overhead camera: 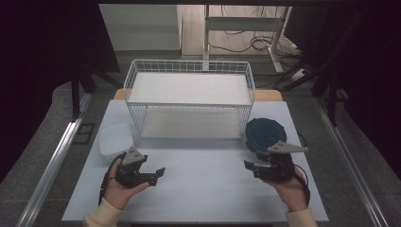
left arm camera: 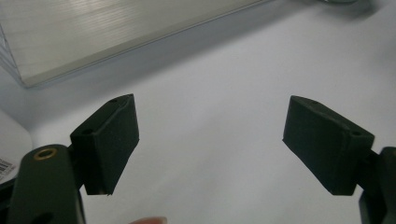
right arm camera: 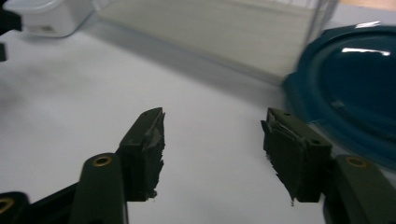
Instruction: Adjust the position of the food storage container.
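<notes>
Grey floor and dark curtains surround the pale rectangular bench (overhead camera: 203,189), at whose far half stands a white wire-mesh two-tier rack (overhead camera: 189,99). Just left of the rack's near corner sits a white translucent plastic tub (overhead camera: 113,139); at its right near corner a dark teal round plastic plate (overhead camera: 265,133) leans against the mesh. The left tongs (overhead camera: 158,174), gripped in the person's left hand (overhead camera: 118,191), hover near the tub with their black padded jaws spread wide, bare bench between them in the left gripper view, touching nothing. The right tongs (overhead camera: 248,166), in the right hand (overhead camera: 291,189), sit just in front of the teal plate; their jaws stand partly apart, holding nothing, and the plate's rim (right arm camera: 327,126) lies just beyond the right-hand jaw without contact.
</notes>
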A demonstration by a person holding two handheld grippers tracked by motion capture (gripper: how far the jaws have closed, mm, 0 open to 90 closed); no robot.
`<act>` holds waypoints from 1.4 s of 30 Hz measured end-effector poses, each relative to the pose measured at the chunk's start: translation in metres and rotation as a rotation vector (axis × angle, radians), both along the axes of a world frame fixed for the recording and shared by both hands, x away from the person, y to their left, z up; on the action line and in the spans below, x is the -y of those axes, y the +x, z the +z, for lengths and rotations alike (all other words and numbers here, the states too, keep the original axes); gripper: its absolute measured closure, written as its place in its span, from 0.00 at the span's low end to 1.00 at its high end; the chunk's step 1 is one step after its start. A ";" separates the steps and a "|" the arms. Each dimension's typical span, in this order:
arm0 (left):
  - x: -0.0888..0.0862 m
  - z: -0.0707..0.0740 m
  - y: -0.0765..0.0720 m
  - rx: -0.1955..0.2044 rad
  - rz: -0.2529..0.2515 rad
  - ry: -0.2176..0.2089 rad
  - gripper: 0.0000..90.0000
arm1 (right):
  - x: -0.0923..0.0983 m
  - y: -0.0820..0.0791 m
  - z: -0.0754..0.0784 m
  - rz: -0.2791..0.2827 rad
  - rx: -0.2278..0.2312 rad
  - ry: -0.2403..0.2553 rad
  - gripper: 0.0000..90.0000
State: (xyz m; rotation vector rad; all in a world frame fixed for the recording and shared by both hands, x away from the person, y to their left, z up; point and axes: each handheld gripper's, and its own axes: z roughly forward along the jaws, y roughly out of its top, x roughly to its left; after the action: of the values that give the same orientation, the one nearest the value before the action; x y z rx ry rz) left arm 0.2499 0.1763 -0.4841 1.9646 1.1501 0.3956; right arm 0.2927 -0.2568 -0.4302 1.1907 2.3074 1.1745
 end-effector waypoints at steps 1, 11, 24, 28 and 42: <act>0.000 -0.001 0.001 -0.002 -0.001 0.003 0.20 | 0.004 0.007 0.004 -0.011 -0.009 -0.007 0.47; 0.004 -0.006 0.000 -0.011 -0.013 0.011 0.20 | 0.031 0.081 0.024 -0.104 -0.078 -0.113 0.58; 0.004 -0.009 -0.004 -0.016 -0.039 0.013 0.21 | 0.039 0.172 0.031 -0.189 -0.135 -0.213 0.97; 0.001 -0.012 -0.004 -0.022 -0.034 0.016 0.21 | 0.036 0.188 0.021 -0.212 -0.129 -0.252 0.99; -0.001 -0.020 0.002 -0.069 -0.039 -0.015 0.21 | 0.049 0.220 -0.010 -0.219 -0.213 -0.255 1.00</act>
State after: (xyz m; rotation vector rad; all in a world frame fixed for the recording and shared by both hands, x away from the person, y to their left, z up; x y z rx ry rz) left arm 0.2517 0.1772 -0.5043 1.9986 1.1523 0.3002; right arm 0.5127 -0.3054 -0.4398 1.4815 2.3136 0.6842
